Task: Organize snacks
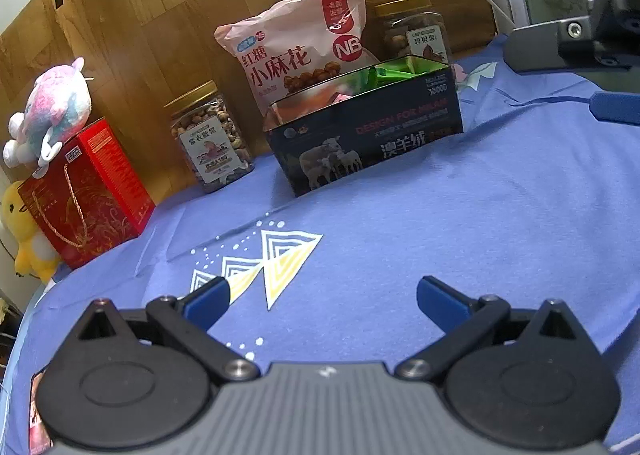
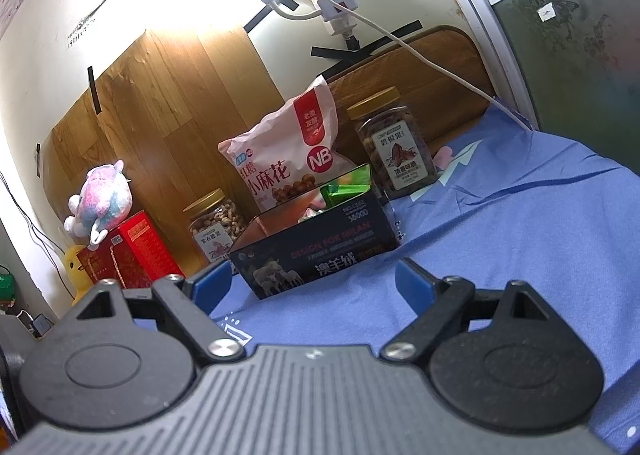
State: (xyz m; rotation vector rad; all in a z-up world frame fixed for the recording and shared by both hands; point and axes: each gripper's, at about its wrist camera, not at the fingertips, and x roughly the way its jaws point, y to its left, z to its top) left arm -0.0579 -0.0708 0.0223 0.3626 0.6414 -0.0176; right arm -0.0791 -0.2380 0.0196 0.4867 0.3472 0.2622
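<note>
Standing along the bed's (image 1: 440, 215) far edge, the dark box (image 1: 368, 135) held small packets. Both left tongs (image 1: 322, 297) and right tongs (image 2: 314, 281) gaped apart, empty, likely ready for another snack.

Home bedroom, bedsheet (image 1: 440, 235), plush toys (image 1: 56, 107)

blue cloth (image 1: 440, 235) with triangle print, pink snack bag (image 1: 296, 43), red box (image 1: 88, 195)
</note>
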